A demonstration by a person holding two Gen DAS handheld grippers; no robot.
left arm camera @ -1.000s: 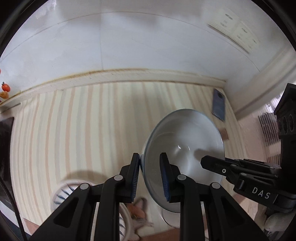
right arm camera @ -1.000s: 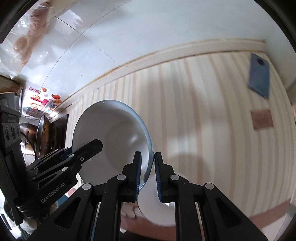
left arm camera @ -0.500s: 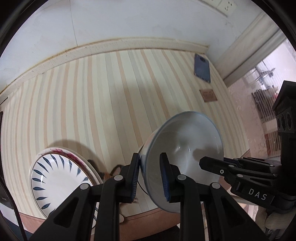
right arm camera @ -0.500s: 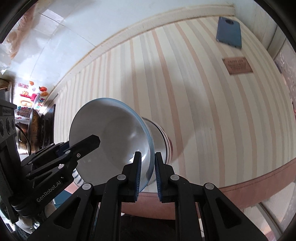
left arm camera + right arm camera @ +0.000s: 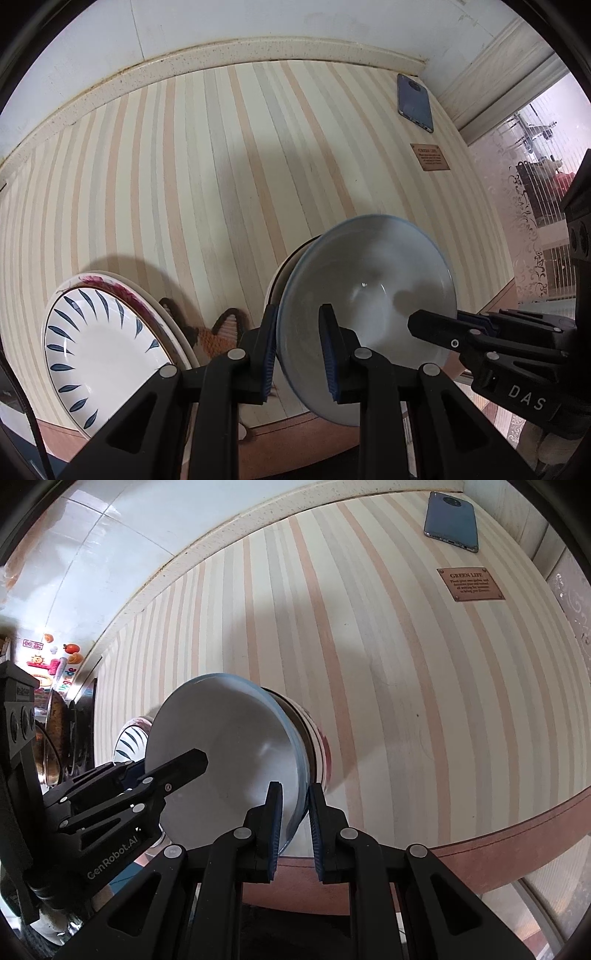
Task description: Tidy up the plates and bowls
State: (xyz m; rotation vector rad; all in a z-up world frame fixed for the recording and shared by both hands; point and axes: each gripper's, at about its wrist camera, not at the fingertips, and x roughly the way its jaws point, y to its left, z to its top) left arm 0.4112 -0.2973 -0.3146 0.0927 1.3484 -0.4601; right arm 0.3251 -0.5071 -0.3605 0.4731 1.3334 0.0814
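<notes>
- Left wrist view: we grip the pale blue bowl with the left gripper. Its jaws are closed on the near rim, one pad inside and one outside.
- The right gripper reaches in from the right and clamps the opposite rim. We carry the bowl between both tools.
- The bowl is tilted and sits over a second bowl that rests on the striped table. Whether the two touch, we cannot tell.
- The plates lie stacked at the left, near the table edge. We judge this part done.
- A patterned mat lies between the plates and the bowls.
- Right wrist view: the right gripper has its jaws nearly shut on the bowl rim.
- The left gripper holds the far rim.
- The lower bowl, with a red band, projects from behind the held one; nesting appears partly complete.
- Remaining, in our judgement: seat the bowl fully and release both tools.
- A phone and a small plaque lie well apart, at the far corner.
</notes>
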